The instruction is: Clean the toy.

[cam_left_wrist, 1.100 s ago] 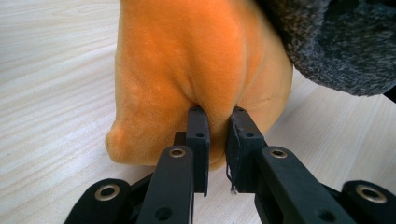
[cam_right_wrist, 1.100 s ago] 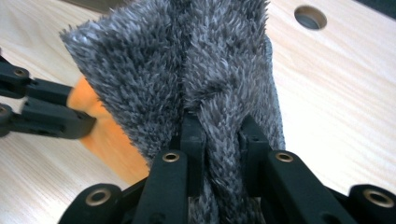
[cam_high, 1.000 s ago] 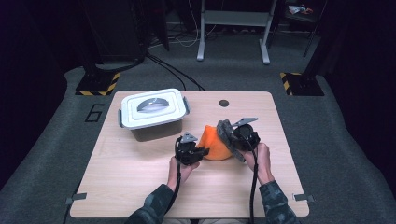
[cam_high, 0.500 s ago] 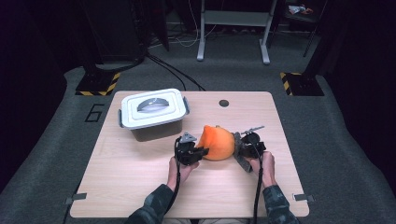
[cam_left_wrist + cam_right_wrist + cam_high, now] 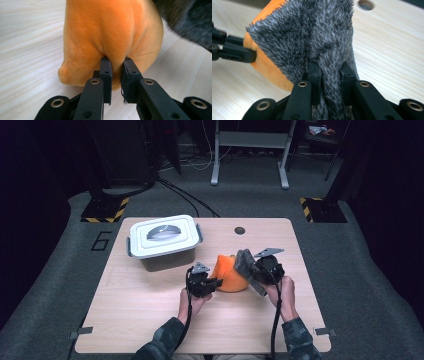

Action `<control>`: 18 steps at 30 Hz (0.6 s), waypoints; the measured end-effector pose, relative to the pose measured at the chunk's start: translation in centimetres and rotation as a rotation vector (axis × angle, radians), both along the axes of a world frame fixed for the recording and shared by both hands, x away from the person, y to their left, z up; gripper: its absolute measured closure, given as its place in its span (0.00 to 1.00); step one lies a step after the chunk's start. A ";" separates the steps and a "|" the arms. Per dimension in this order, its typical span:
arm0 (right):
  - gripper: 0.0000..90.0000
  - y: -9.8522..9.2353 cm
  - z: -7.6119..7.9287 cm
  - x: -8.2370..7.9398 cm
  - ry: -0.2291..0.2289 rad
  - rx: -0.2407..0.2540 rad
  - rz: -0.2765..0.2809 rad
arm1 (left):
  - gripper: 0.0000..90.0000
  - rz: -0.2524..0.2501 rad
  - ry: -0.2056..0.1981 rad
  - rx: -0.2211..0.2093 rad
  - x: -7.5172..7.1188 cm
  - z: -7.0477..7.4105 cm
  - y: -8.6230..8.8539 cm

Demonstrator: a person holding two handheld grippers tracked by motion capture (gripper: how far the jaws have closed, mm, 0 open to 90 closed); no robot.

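Note:
An orange plush toy (image 5: 229,274) lies on the wooden table (image 5: 140,312), with a grey furry piece (image 5: 244,261) against its right side. My left gripper (image 5: 216,283) is at the toy's near left and is shut on a fold of the orange plush (image 5: 110,32), which bulges between its pads (image 5: 106,68). My right gripper (image 5: 251,271) is shut on the grey furry fabric (image 5: 312,32). That fabric stands up from its jaws in front of the orange body (image 5: 265,66). In the right gripper view the left gripper (image 5: 237,52) reaches in from the left.
A white lidded plastic box (image 5: 162,240) stands at the table's back left, just behind the toy. A small round hole (image 5: 240,230) sits near the table's far edge. Dark floor with stands and cables surrounds the table.
My right gripper swung out to the right with the grey fabric, then came back up against the orange toy. The toy's shape went from cone-like to rounder. The left gripper stayed put.

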State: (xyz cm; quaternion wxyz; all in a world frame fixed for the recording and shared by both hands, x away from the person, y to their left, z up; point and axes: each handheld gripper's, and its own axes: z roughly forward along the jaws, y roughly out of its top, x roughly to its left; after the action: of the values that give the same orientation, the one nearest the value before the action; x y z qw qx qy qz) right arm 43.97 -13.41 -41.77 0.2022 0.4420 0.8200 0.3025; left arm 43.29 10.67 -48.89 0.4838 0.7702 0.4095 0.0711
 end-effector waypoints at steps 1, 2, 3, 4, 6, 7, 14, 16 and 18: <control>0.84 0.3 -0.5 0.4 0.015 -0.014 -0.002 | 0.88 -0.001 0.000 -0.003 0.0 0.0 0.0; 0.84 0.3 -1.3 0.8 0.020 -0.007 -0.012 | 0.87 -0.002 0.000 -0.013 0.0 -0.1 0.0; 0.84 0.3 -1.3 0.8 0.020 -0.007 -0.012 | 0.87 -0.006 -0.001 -0.013 0.0 -0.1 0.0; 0.84 0.2 -1.5 1.0 0.026 0.008 -0.016 | 0.87 -0.008 -0.002 -0.014 0.1 -0.1 0.0; 0.84 -0.1 -1.8 1.2 0.023 0.025 -0.019 | 0.81 -0.018 -0.016 -0.009 0.1 0.0 0.1; 0.84 -0.1 -1.8 1.2 0.023 0.025 -0.019 | 0.81 -0.023 -0.015 -0.012 0.1 0.1 0.1; 0.85 -0.6 -2.1 1.6 0.031 0.024 -0.032 | 0.51 -0.005 -0.062 -0.001 -0.2 0.3 0.7; 0.85 -0.6 -2.0 1.6 0.032 0.022 -0.030 | 0.45 -0.011 -0.070 0.019 -0.2 0.0 0.5; 0.85 -0.7 -2.1 1.6 0.028 0.021 -0.026 | 0.43 -0.011 -0.079 0.045 0.0 -0.3 0.2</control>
State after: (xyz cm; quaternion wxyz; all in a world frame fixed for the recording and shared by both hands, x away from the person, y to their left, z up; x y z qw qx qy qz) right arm 45.54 -14.07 -43.85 0.1899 0.4587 0.8138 0.3021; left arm 43.25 10.84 -49.23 0.4826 0.7796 0.3842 0.1078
